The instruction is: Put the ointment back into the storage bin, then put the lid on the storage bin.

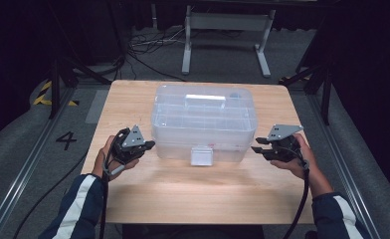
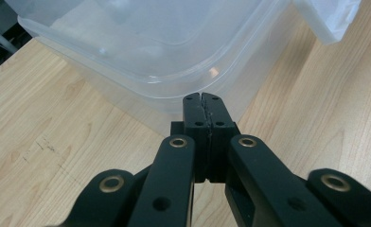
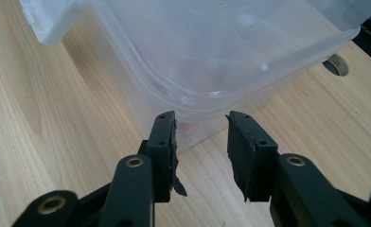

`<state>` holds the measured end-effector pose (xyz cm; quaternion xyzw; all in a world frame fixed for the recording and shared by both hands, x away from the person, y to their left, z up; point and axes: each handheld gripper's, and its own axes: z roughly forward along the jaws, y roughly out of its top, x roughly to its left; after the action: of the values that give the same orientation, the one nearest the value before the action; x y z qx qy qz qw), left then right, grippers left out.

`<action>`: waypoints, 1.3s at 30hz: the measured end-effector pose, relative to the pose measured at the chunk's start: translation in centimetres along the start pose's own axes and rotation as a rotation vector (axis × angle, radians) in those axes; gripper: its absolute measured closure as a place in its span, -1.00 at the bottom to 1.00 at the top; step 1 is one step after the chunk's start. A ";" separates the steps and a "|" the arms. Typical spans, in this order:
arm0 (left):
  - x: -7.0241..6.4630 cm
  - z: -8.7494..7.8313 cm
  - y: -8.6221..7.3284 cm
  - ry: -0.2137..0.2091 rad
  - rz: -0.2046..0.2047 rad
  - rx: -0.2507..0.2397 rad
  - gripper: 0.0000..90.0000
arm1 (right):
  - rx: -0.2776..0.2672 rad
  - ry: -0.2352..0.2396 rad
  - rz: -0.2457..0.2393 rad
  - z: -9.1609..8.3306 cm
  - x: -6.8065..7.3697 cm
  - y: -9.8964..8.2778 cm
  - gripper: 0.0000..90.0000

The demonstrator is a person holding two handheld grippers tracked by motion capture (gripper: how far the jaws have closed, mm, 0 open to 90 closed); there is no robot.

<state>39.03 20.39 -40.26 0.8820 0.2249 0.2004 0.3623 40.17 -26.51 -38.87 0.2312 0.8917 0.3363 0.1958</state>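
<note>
High view: a clear lidded box [image 1: 204,121] sits mid-table [image 1: 193,194], its front latch [image 1: 202,155] at 6 o'clock. The left tongs [image 1: 144,145] hover at the box's 8 o'clock corner, jaws pressed fully together on nothing. The right tongs [image 1: 259,145] hover at its 4 o'clock corner, jaws parted a little, empty, just short of the box wall.
</note>
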 end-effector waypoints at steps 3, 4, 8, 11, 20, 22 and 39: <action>0.0 0.0 -0.1 0.001 -0.001 0.003 1.00 | -0.003 0.000 0.003 -0.1 0.0 -0.1 0.40; 0.0 0.0 -0.1 0.000 -0.003 0.002 1.00 | -0.004 -0.001 0.001 -0.1 0.0 -0.1 0.40; -0.2 -0.1 -0.2 0.008 -0.004 -0.002 1.00 | -0.001 -0.006 -0.005 -0.3 0.1 -0.2 0.39; -0.3 -0.3 -0.4 0.018 0.014 0.024 0.82 | 0.001 -0.002 -0.007 -0.5 0.1 -0.3 0.36; -0.6 -1.2 -1.8 0.044 0.015 0.069 0.58 | 0.031 -0.027 -0.036 -0.7 0.3 -0.4 0.32; -0.7 -1.4 -2.1 0.053 0.013 0.074 0.54 | 0.033 -0.029 -0.036 -0.7 0.3 -0.4 0.32; -1.0 -2.3 -5.3 0.086 0.007 0.168 0.14 | 0.097 -0.081 -0.069 -1.3 1.0 -2.3 0.22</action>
<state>35.68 24.51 -42.78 0.9007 0.2533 0.2198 0.2763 38.02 -28.15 -39.73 0.2229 0.9058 0.2761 0.2316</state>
